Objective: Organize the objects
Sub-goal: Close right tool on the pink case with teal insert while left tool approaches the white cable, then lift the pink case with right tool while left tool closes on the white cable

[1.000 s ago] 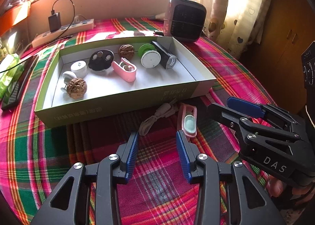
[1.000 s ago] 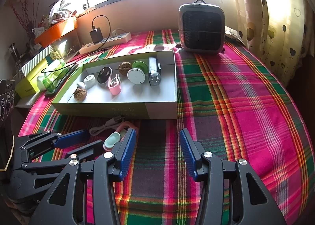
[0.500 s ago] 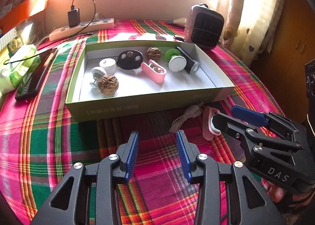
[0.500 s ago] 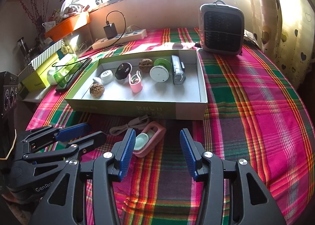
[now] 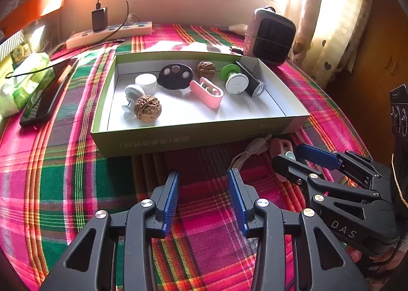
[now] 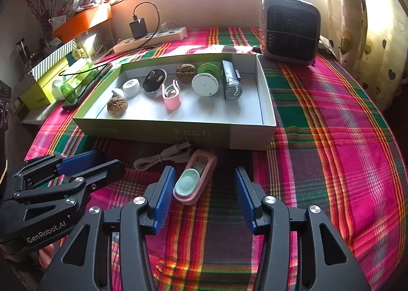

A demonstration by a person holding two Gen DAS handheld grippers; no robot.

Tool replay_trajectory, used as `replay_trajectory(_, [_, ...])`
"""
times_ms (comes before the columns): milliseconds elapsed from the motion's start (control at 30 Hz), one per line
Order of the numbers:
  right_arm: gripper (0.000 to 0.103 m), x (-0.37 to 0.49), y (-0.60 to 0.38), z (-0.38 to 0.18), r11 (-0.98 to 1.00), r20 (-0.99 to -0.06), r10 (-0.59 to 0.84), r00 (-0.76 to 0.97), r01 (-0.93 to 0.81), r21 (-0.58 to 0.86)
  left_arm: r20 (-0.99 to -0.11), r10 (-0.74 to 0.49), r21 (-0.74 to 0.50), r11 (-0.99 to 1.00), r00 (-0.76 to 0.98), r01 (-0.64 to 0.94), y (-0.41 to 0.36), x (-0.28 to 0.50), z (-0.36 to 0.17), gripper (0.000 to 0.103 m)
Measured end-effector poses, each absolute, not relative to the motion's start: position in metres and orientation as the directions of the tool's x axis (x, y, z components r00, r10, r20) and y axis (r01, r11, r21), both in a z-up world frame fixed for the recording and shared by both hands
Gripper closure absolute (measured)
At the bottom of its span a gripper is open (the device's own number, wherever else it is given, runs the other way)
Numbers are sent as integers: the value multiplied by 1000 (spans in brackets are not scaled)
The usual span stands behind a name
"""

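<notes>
A pink case with a mint insert point(image 6: 195, 179) lies on the plaid cloth in front of the green box point(image 6: 178, 133). My right gripper point(image 6: 204, 171) stands open around it; the case sits close to the left pad and well apart from the right one. A white USB cable point(image 6: 163, 157) lies just behind the case. My left gripper point(image 5: 203, 176) is open over bare cloth, with nothing between its fingers. In the left wrist view, the right gripper point(image 5: 288, 154) covers most of the case beside the cable point(image 5: 251, 149). The box point(image 5: 204, 135) holds walnuts, a pink clip, discs and a black light.
A small grey heater point(image 6: 289, 31) stands behind the box at the right. A power strip with a charger point(image 6: 150, 36) lies along the back wall. A phone point(image 5: 48, 92) and a green packet point(image 5: 23, 82) lie left of the box. Curtains hang at the right.
The pink case was outside my right gripper's left finger and now lies between the fingers. The left gripper has shifted leftward, so the box sits further right in its view.
</notes>
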State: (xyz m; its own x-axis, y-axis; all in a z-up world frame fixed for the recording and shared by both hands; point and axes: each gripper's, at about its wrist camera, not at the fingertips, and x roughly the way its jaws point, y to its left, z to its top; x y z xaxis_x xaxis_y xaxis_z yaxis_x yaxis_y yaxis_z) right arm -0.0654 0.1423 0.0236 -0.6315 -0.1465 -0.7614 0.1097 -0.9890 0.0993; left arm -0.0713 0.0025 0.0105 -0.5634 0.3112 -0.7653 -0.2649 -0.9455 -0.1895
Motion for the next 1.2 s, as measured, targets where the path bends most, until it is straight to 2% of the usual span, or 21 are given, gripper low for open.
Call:
replay_trajectory(233, [54, -66, 151, 21, -993, -772, -116, -625, 81, 83, -765, 324, -189, -939, -556, -287, 10, -73, 12, 66])
replay_trajectory(500, [55, -70, 146, 19, -989, -775, -131, -618, 138, 57, -770, 336, -189, -932, -543, -309, 18, -75, 12, 66])
replay_trajectory(600, [63, -71, 148, 19, -989, -774, -132, -619, 136, 60, -772, 337, -183, -930, -539, -320, 22, -76, 13, 66])
replay_trajectory(700, [66, -71, 149, 19, -988, -774, -137, -619, 144, 60, -773, 339, -178, -927, -536, -329, 25, -77, 13, 66])
replay_trajectory(900, [84, -71, 155, 19, -986, -773, -148, -617, 150, 69, -775, 347, -165, -918, -529, -360, 35, -78, 15, 66])
replay_trajectory(1200, [84, -68, 163, 19, -984, -771, -163, -616, 155, 85, -787, 343, -141, -909, -513, -391, 51, -85, 13, 66])
